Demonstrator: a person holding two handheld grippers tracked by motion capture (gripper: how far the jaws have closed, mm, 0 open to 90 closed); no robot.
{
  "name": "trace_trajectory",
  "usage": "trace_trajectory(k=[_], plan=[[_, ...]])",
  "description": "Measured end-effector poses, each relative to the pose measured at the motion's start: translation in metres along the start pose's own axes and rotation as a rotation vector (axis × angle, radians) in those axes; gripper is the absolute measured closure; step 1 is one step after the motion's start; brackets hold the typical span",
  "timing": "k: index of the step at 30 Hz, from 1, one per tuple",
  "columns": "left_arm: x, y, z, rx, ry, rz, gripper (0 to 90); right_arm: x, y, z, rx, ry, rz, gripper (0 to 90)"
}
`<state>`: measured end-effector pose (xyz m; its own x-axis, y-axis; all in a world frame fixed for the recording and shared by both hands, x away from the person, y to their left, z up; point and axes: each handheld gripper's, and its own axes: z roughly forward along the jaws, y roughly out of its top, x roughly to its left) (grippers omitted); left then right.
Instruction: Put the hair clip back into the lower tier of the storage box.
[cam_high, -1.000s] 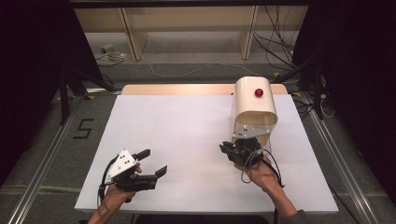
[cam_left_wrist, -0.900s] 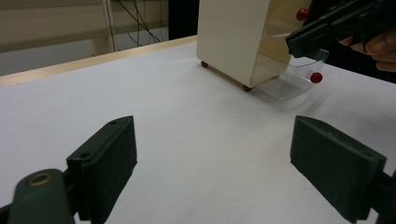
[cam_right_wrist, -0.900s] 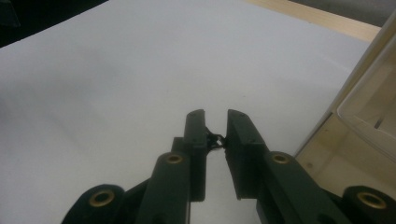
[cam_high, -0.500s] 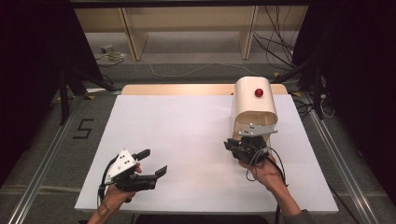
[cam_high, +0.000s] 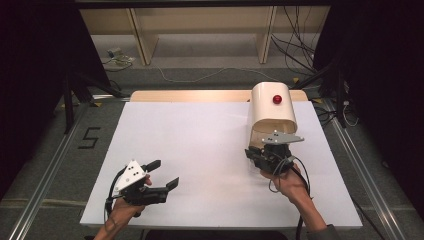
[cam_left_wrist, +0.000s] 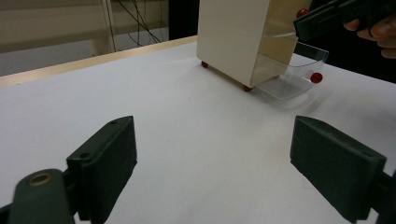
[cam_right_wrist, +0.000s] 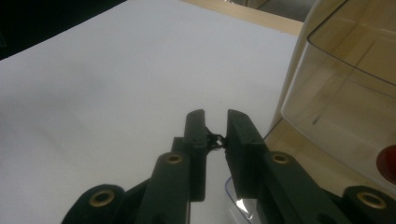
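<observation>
A cream box (cam_high: 270, 115) with a red knob (cam_high: 277, 99) on top stands at the table's far right. Its clear flap (cam_left_wrist: 289, 79), with a small red knob (cam_left_wrist: 316, 77) at its side, tilts out at the box's foot. My right gripper (cam_high: 256, 156) is just in front of the box. Its jaws are nearly together (cam_right_wrist: 215, 114), with the clear flap's rim (cam_right_wrist: 238, 198) in the narrow gap. It also shows over the flap from my left gripper's camera (cam_left_wrist: 303, 23). My left gripper (cam_high: 166, 172) stands open near the front left, with nothing between its jaws (cam_left_wrist: 212, 128).
The white table top (cam_high: 200, 140) stretches between the two grippers. A wooden strip (cam_high: 190, 95) runs along its far edge. Shelf legs and cables (cam_high: 300, 55) lie on the floor beyond. Metal rails (cam_high: 45, 175) flank the table.
My right gripper has shifted slightly to the right in front of the box. The left gripper has kept still.
</observation>
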<state>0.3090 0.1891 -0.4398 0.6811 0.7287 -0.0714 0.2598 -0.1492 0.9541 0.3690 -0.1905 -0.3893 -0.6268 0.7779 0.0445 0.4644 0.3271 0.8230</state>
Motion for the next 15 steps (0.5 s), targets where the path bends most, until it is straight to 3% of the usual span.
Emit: trace_trajectory(k=[15], plan=[[0.0001, 0.0, -0.0001, -0.001, 0.002, 0.0, 14.3, -0.0096, -0.0015, -0.0057, -0.006, -0.022, 0.015, 79.1]])
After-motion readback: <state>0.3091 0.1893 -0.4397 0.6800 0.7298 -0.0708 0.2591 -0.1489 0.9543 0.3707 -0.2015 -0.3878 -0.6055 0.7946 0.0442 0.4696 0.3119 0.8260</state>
